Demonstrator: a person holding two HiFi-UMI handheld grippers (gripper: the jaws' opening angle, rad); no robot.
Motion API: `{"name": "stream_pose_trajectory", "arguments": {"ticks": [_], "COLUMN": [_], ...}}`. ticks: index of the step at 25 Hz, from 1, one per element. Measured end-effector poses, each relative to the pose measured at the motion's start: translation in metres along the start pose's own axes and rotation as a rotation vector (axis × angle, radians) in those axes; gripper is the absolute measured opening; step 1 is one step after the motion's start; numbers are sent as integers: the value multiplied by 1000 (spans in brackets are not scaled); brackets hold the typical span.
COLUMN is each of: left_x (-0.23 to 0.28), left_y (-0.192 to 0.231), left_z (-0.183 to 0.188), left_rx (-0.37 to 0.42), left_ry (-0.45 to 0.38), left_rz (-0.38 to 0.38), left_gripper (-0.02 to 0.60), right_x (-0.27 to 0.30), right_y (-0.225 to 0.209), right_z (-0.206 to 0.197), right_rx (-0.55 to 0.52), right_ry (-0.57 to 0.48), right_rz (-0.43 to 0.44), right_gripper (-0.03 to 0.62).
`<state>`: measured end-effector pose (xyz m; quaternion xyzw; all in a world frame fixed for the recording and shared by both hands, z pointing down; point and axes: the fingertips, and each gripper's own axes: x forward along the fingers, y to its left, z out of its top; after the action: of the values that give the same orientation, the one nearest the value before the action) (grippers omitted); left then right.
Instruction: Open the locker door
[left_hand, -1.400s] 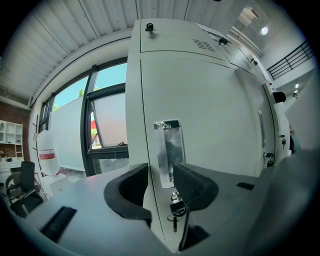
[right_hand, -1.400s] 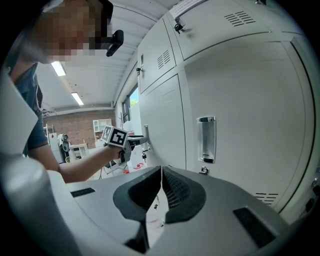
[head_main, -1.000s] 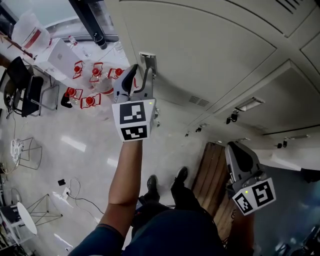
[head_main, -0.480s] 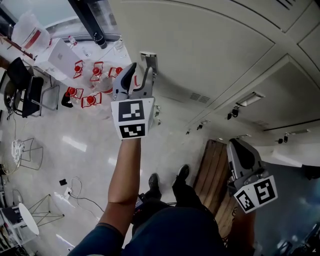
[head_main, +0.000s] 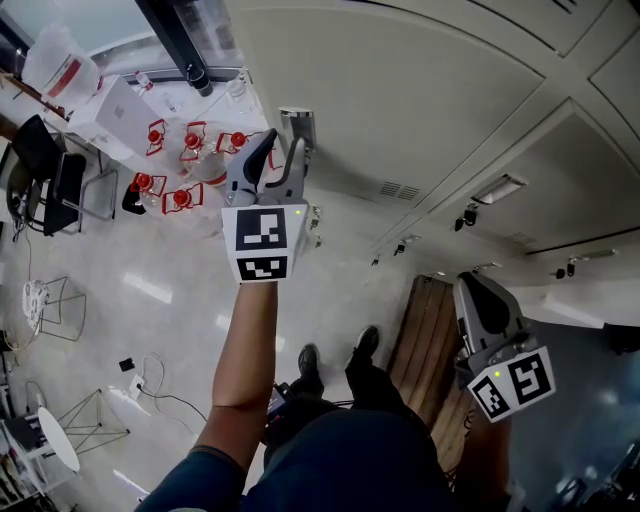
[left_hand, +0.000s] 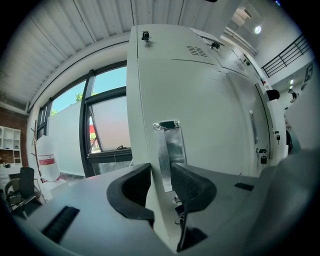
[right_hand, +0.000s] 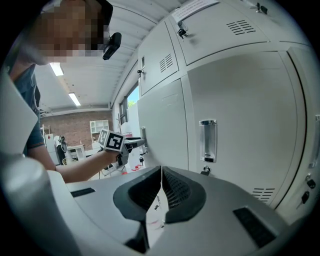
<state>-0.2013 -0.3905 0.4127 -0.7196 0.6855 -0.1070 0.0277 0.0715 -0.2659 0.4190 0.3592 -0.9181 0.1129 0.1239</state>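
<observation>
The pale grey locker door (left_hand: 200, 110) stands edge-on in the left gripper view, with its metal handle (left_hand: 167, 145) near the edge. My left gripper (left_hand: 162, 175) straddles that edge. Its jaws are closing, with one pad against each side of the handle. In the head view the same left gripper (head_main: 283, 150) reaches up to the handle (head_main: 297, 120) on an outstretched arm. My right gripper (head_main: 475, 295) hangs low at the right, shut with nothing in it; its jaws meet in the right gripper (right_hand: 161, 185) view, which also shows the left gripper (right_hand: 125, 145) at the door edge.
A row of further locker doors (right_hand: 240, 125) with recessed handles and small locks runs along the right. A wooden bench (head_main: 425, 350) stands below the lockers. Several red-capped jugs (head_main: 180, 170), a chair (head_main: 50, 175) and cables lie on the floor to the left.
The left gripper's jaws have drawn a little closer round the handle and the hand has shifted slightly. The right gripper has barely moved.
</observation>
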Motion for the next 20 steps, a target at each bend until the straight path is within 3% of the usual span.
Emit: {"name": "stream_pose_trajectory", "arguments": {"ticks": [20], "left_x": [-61], "left_y": [-15], "left_z": [-5], "left_rx": [79], "left_ry": [49], "left_rz": [-86], "left_gripper": [137], "right_x": [-18], "right_y": [43], "right_z": [21], "right_rx": [-30], "right_ry": [-52], "right_rz": [5], "right_gripper": [37]}}
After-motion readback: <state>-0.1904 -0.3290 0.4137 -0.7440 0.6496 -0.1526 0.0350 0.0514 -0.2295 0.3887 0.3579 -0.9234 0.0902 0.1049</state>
